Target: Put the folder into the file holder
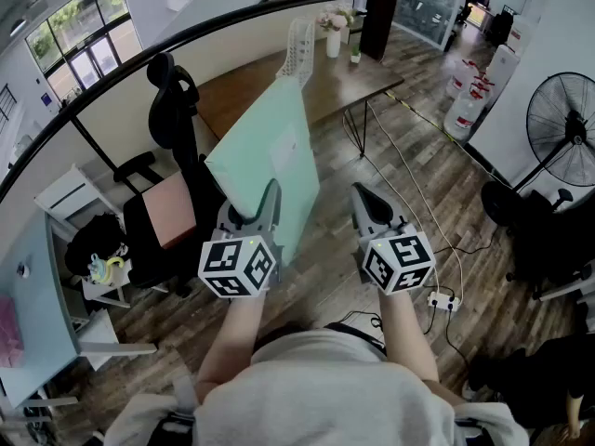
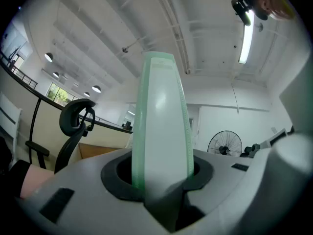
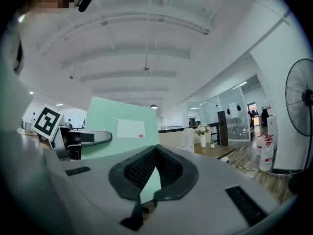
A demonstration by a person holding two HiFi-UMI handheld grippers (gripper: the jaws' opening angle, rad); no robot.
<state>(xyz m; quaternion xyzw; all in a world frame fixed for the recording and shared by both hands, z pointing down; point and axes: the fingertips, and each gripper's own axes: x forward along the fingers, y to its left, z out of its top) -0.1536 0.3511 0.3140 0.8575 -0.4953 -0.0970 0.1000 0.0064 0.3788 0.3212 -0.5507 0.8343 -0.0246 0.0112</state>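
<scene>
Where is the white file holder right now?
In the head view, the white mesh file holder stands top centre on the brown wooden table, just left of the white flower vase, beyond the mint-green folder.

Head view steeply down from above; both gripper views level, close-in; green folder [image 1: 270, 156] common to all.

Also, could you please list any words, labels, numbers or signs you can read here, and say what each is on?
No text here is readable.
The white label on the green folder: only a small red mark, too small to read.
The marker cubes: black-and-white square patterns, no words.
The red labels on the water bottles: too small to read.
</scene>
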